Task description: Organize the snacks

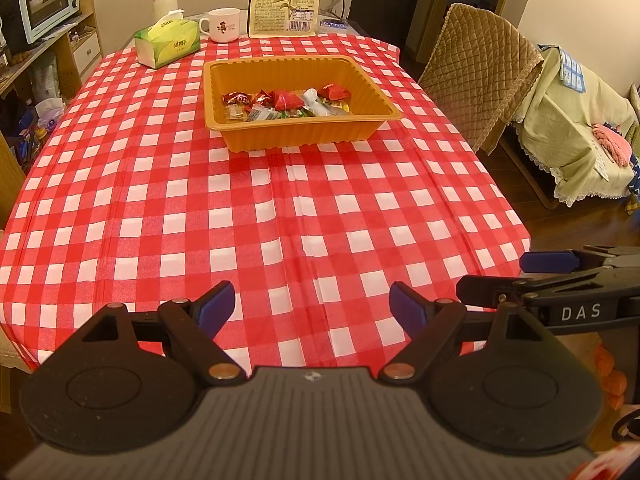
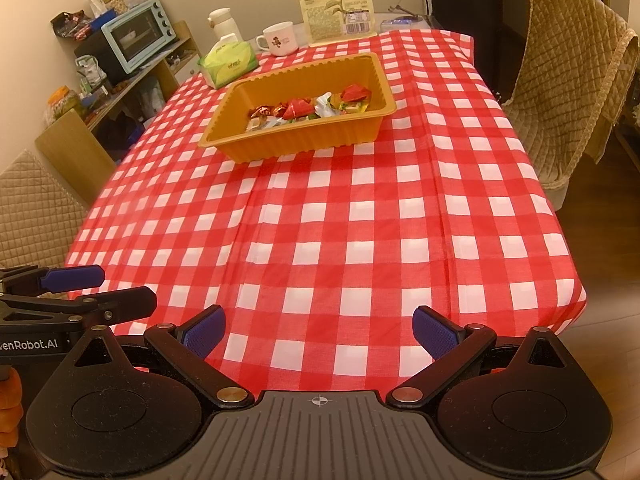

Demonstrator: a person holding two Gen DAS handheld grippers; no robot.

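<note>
While hovering at the near table edge, both spread wide and empty.
Left gripper (image 1: pixel 311 306) and right gripper (image 2: pixel 319 330) well apart from orange tray (image 1: pixel 298 133); wrapped snacks (image 1: pixel 286 105) heaped inside, far across checked tablecloth (image 1: pixel 256 216).

Left gripper (image 1: pixel 311 306) held low and level, blue-padded fingers (image 1: pixel 212 304) spread wide with nothing between them, right gripper (image 2: pixel 319 330) just beside it — side by side, likewise wide open and empty, both pointed forward.
</note>
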